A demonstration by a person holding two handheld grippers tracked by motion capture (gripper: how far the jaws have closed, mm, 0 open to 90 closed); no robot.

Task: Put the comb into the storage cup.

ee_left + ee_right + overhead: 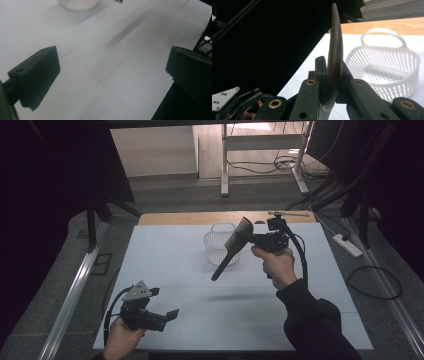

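Jaws: right gripper (248,238) clamps one spatula (231,247); left gripper (169,315) wide, empty; one basket (216,251).

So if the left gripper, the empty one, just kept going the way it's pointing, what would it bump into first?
Probably the white table: the left gripper points forward and slightly down across its bare surface. The white basket sits farther along, off to one side; depth is hard to judge.
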